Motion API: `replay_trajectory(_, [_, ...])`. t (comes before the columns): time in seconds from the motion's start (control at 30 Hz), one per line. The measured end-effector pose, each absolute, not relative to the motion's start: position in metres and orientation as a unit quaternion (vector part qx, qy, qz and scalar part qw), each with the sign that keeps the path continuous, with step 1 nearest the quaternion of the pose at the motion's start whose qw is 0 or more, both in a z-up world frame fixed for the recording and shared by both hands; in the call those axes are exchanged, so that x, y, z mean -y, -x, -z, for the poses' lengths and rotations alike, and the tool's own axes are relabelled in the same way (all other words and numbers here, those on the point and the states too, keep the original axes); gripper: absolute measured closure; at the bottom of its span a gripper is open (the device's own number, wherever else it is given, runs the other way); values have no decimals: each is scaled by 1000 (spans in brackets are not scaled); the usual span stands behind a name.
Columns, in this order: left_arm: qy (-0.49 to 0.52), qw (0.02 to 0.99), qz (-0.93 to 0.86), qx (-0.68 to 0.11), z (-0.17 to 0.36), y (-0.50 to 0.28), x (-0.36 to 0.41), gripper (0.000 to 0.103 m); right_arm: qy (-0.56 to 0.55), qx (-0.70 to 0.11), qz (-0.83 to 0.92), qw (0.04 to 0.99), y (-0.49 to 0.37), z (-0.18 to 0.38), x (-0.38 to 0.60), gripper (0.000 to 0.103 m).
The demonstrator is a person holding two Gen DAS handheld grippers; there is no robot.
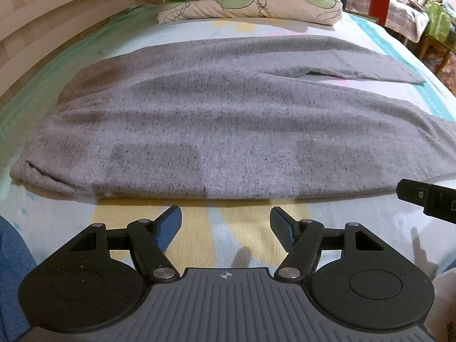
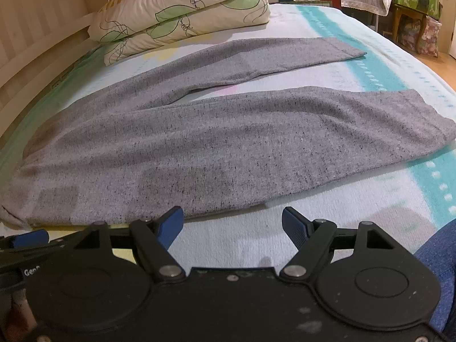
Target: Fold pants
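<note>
The bed (image 1: 370, 42) is covered by a pastel sheet banded in teal, yellow and white. Grey speckled pants (image 1: 199, 119) are spread flat across it, waist at the left, both legs run out to the right and parted in a narrow V; the near leg's cuff is cut off in the left view but seen whole from the right wrist (image 2: 199, 148). Soft wrinkles are seen over the seat. Two stacked leaf-print pillows (image 1: 248, 0) are set behind the pants by a slatted headboard (image 1: 57, 20). Cluttered furniture (image 2: 413, 5) is seen past the bed's far side, too blurred to be made out. The left tongs (image 1: 225, 222) are held apart and empty over bare sheet just short of the pants' near edge. The right tongs (image 2: 232, 225) are likewise held apart, nothing between them, beside that edge. Blue cloth (image 2: 439, 270) is cut off at the frame corners.
</note>
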State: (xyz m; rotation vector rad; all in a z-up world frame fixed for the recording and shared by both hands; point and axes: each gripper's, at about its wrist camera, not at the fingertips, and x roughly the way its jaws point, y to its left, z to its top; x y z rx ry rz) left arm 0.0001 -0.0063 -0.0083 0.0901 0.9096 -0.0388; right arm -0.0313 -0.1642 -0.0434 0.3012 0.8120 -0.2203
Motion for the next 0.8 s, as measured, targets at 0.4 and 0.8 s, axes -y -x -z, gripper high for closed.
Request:
replay_trajectory(0.4, [-41, 896, 19, -442, 9, -1, 5, 35, -145, -393, 106, 902, 31, 44, 164, 23])
replay_trajectory(0.8, [-40, 896, 20, -442, 9, -1, 5, 35, -146, -393, 106, 902, 31, 44, 163, 23])
